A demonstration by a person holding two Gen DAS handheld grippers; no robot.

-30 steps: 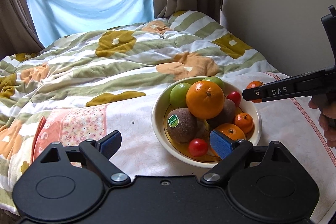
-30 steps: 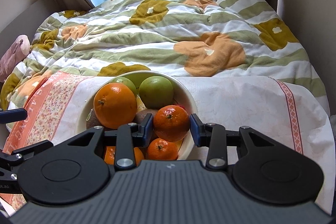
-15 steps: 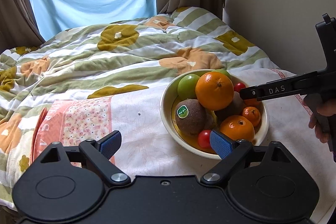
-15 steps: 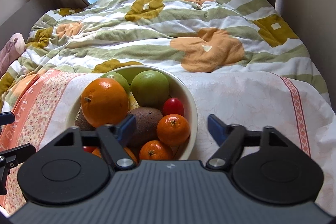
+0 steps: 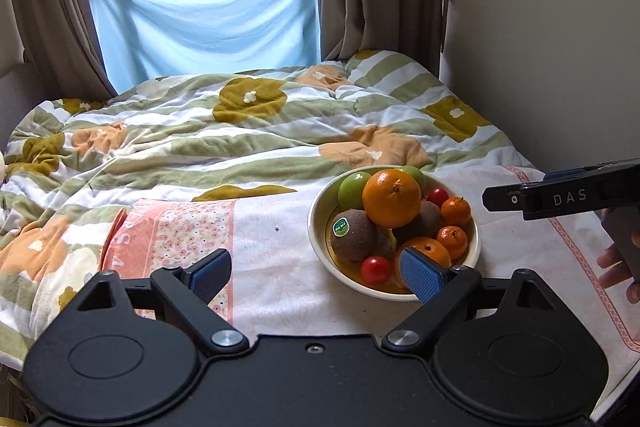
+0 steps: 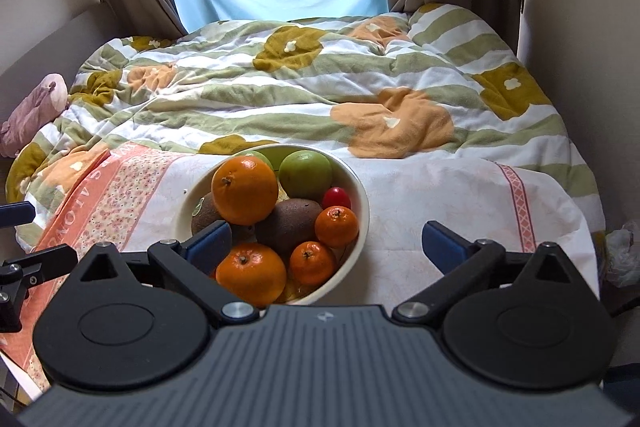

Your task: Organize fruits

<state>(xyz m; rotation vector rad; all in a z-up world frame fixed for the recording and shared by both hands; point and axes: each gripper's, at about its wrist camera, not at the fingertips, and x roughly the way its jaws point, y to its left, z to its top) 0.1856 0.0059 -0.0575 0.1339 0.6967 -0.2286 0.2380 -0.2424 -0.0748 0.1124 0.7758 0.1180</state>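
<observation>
Bed (image 5: 472, 187) against the wall, below a curtained window. Rumpled quilt (image 5: 248, 131) in green stripes with ochre and orange flowers over its far part. White cloth (image 5: 280, 267) with a pink flowered border across the near end. Cream bowl (image 5: 318, 211) of fruit directly on that cloth. Pinkish soft bundle (image 6: 34, 111) at the left edge.

In the right wrist view the big orange (image 6: 245, 189) covers most of the kiwi (image 6: 202, 215) behind it, and the near rim of the bowl (image 6: 362, 211) is hidden by the gripper body. In the left wrist view the person's hand (image 5: 619, 264) is cut off by the edge, and the kiwi's sticker (image 5: 340, 225) is too small to read
</observation>
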